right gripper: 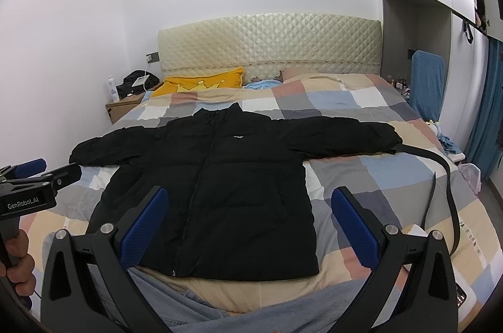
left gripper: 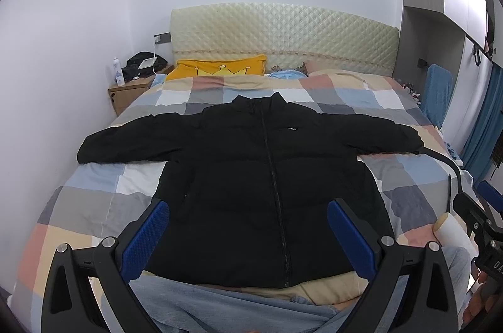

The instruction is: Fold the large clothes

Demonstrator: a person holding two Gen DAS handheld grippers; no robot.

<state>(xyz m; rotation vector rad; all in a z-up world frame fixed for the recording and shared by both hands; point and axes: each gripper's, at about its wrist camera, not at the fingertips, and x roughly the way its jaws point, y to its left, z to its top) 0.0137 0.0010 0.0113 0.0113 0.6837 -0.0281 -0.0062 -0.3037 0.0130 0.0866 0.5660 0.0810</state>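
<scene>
A black puffer jacket [left gripper: 251, 175] [right gripper: 220, 182] lies flat and face up on the checked bedspread [left gripper: 94, 201], zipped, both sleeves spread out sideways and the collar toward the headboard. My left gripper [left gripper: 248, 235] hovers open above the jacket's hem, nothing between its blue pads. My right gripper [right gripper: 248, 226] is open too, over the hem's right part, holding nothing. In the right wrist view the left gripper [right gripper: 34, 172] shows at the left edge with a hand below it. In the left wrist view the right gripper's body [left gripper: 484, 226] shows at the right edge.
A black belt [right gripper: 449, 197] curls across the bed beyond the jacket's right sleeve. A yellow pillow [left gripper: 217, 69] lies by the quilted headboard [left gripper: 283, 40]. A wooden nightstand [left gripper: 132, 87] with a bottle stands at the left. A blue chair [right gripper: 427, 87] stands right. Grey trousers [right gripper: 220, 311] fill the near edge.
</scene>
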